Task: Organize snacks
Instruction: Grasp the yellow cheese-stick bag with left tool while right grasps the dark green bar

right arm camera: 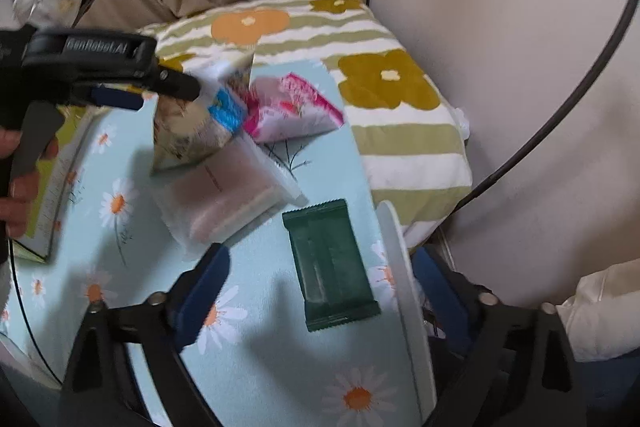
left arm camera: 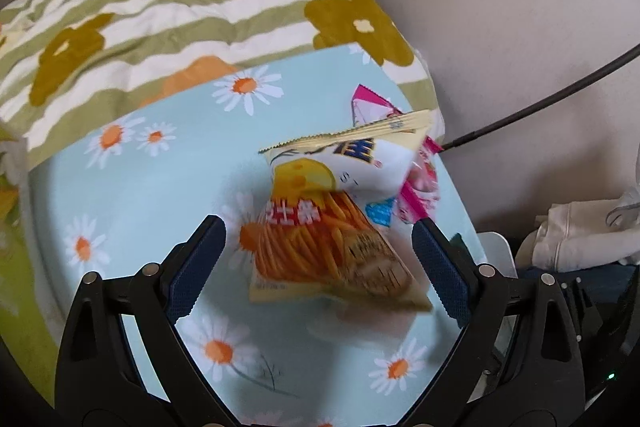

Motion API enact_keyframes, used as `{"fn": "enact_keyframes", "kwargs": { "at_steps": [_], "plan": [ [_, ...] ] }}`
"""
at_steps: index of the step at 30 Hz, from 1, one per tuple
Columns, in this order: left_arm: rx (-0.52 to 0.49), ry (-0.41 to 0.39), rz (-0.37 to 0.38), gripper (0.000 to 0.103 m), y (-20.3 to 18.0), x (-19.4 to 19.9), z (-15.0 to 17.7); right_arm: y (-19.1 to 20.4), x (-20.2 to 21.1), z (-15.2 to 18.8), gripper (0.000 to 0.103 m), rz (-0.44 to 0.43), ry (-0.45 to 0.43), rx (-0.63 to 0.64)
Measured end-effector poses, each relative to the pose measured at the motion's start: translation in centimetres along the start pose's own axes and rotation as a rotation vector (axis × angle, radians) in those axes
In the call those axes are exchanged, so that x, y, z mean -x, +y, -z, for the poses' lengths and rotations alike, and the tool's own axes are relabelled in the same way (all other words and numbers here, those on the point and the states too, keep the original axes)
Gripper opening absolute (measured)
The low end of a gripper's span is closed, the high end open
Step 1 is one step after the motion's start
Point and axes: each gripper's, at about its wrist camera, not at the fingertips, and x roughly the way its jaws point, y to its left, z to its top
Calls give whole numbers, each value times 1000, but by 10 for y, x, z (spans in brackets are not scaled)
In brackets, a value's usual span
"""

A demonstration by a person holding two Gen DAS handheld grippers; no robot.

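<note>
Our left gripper spreads its ribbed blue pads wide either side of a crinkly yellow chip bag printed with fries and cheese; the pads do not press it. At one o'clock behind it lies a glossy pink packet.

Our right gripper stands open over a flat dark green wrapper with serrated ends. At eleven o'clock sits a frosted pouch, and further at ten o'clock the other tool reads "GenRobot.AI".

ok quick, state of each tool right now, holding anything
left tool: open, the cheese stick snack bag sits between its fingers, not gripped
right tool: open, empty, above the dark green packet
</note>
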Motion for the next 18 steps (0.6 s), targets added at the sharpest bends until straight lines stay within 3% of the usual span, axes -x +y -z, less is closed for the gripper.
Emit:
{"fn": "enact_keyframes", "kwargs": {
  "at_steps": [3, 7, 10, 18],
  "plan": [
    [-14, 25, 13, 92, 2, -13, -5, 2, -16, 0, 84, 7, 34, 4],
    [-26, 68, 33, 78, 4, -30, -8, 4, -34, -1, 75, 6, 71, 9],
    [-23, 88, 59, 70, 7, -38, -8, 6, -44, -2, 73, 17, 94, 27],
    [-33, 76, 97, 62, 9, -38, -8, 4, -60, -3, 67, -3, 131, 59]
  ]
}}
